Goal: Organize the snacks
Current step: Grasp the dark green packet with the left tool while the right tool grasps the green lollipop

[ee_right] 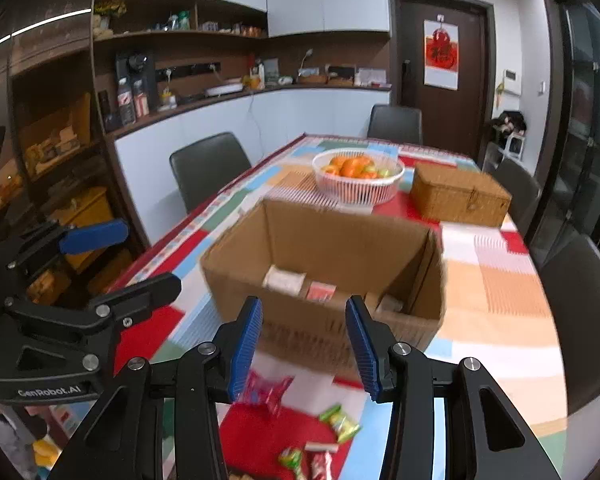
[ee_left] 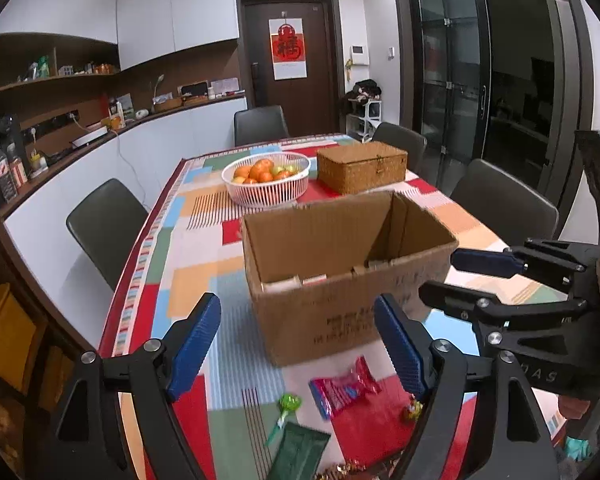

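- My left hand-held gripper point(ee_left: 298, 344) hangs over the near end of the tabletop point(ee_left: 204, 276) with its blue pads spread wide and nothing between them.
- My right hand-held gripper point(ee_right: 304, 346) is parted too, a little less widely, and it also carries nothing. In the left wrist view it sits to the right, beside the box corner.
- Just below and ahead of both lie the loose snacks. I can see a pink wrapped packet point(ee_left: 344, 390), a green lollipop point(ee_left: 288, 406) and a dark green flat packet point(ee_left: 300, 450) next to it, plus a small sweet point(ee_left: 414, 408) close to the right pad of the left tool.
- The right wrist view adds a green-yellow wrapped candy point(ee_right: 340, 422) and a red-and-white one point(ee_right: 320, 462) nearer the table edge.
- Beyond them stands the open cardboard box point(ee_left: 328, 320), flaps up. A few packets already lie on its floor: a pale one point(ee_right: 284, 280), a reddish one point(ee_right: 322, 291) and another in the far corner.
- I judge the job partly done: some items are boxed, but at least five or six are out on the cloth.
- Farther back, untouched, are a white fruit basket point(ee_left: 266, 184) and a closed wicker chest point(ee_left: 362, 166).
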